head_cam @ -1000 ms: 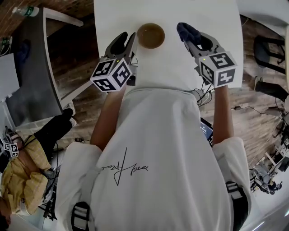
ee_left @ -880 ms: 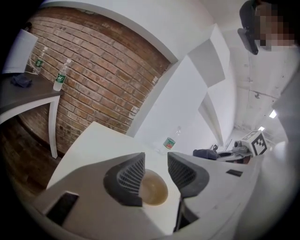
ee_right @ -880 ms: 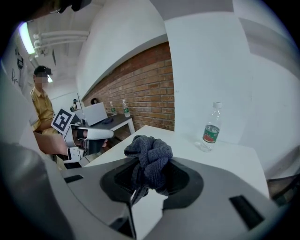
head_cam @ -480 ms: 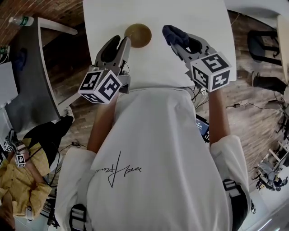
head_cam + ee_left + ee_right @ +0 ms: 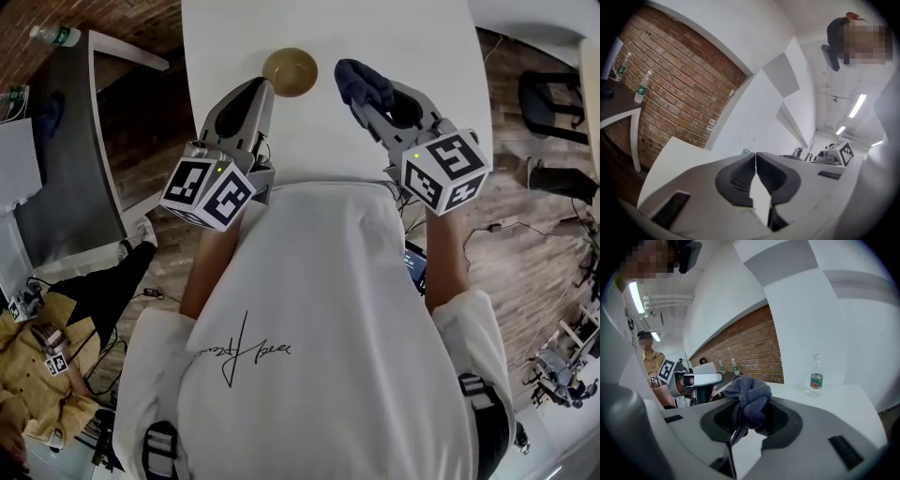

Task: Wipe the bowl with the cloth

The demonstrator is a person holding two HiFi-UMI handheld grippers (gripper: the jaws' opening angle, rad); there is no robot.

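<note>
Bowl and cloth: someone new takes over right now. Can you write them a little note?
Left gripper: jaws have just been closing and now meet, with nothing between them; tips beside the bowl.
Right gripper: shut on the dark blue cloth, to the right of the bowl.
Bowl: upright on the white table, not gripped.
Done: cloth picked up.
Left: bring the cloth into the bowl and wipe.

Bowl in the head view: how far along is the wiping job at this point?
Done: the right tongs are clamped on the dark blue cloth. In hand: both tongs sit just short of the brown bowl, which stands free on the white table. The left tongs have just been closing, with nothing between them. Left: cloth and bowl are apart, so no wiping is under way; whether the bowl was already wiped cannot be told.
</note>
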